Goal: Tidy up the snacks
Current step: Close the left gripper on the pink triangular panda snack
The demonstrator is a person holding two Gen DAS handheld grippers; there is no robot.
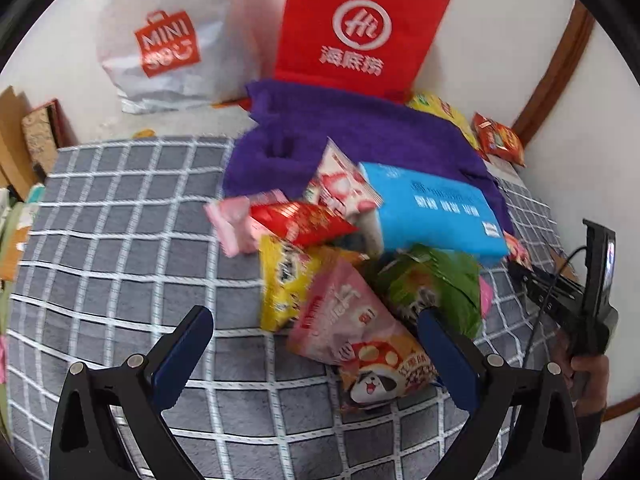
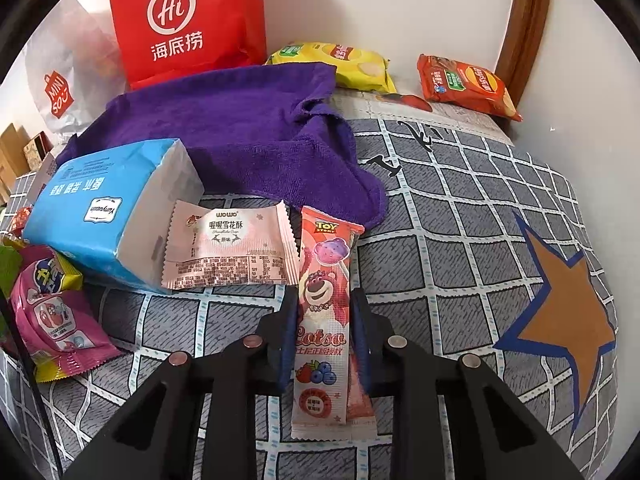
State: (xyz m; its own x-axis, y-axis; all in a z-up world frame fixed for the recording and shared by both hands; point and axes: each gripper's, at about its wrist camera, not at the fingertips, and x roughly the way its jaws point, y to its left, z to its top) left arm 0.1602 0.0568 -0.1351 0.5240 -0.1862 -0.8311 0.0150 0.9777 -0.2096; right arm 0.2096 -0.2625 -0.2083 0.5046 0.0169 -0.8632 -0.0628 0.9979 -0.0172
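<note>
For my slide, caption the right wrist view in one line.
Right gripper shut on a pink candy packet lying on the checked cloth.

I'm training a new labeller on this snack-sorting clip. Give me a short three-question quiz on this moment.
1. True or false: the right gripper is shut on the Lotso lollipop packet.
2. What does the left gripper hold? A) the yellow packet B) nothing C) the purple towel
3. Which bag stands directly behind the purple towel: the red bag or the white bag?

Key: 1 true; 2 B, it is open above the pink mushroom packet; 3 the red bag.
</note>
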